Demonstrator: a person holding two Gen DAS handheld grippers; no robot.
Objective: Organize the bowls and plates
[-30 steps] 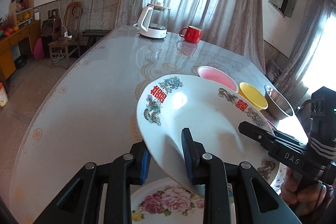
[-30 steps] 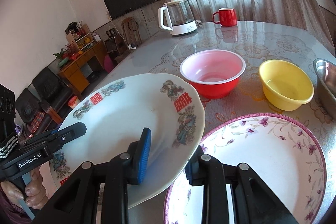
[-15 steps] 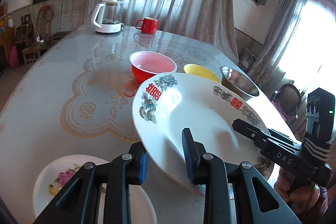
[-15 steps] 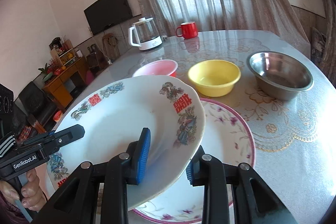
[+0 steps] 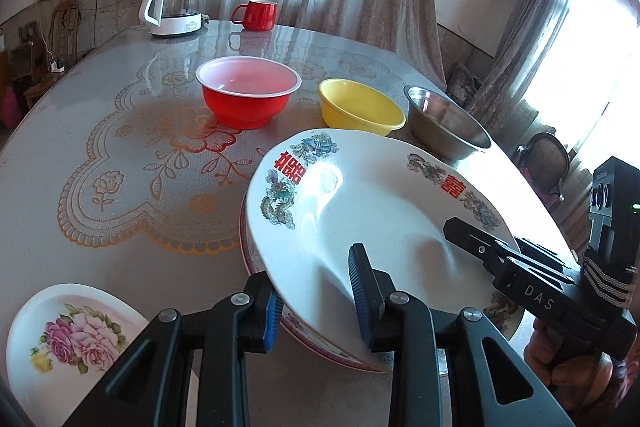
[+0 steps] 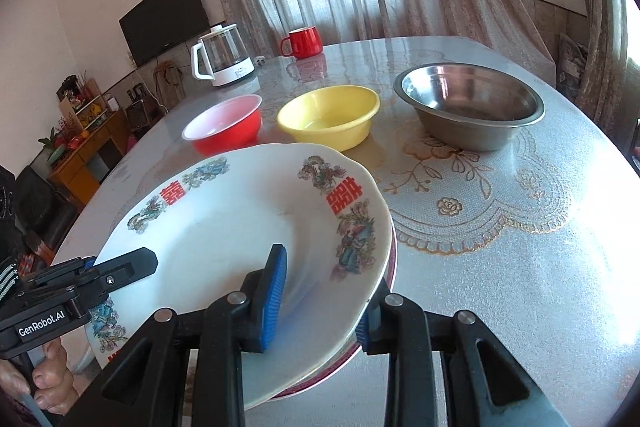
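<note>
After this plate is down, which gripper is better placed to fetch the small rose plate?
Probably the left gripper: the rose plate lies just beside it, away from the right gripper.

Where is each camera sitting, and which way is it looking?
Left wrist camera: on the left tool, facing along its fingers over the dragon plate toward the red bowl; the right tool and hand show.
Right wrist camera: on the right tool, facing the steel bowl; the left tool and hand show.
Both see the plate, yellow bowl and kettle.
</note>
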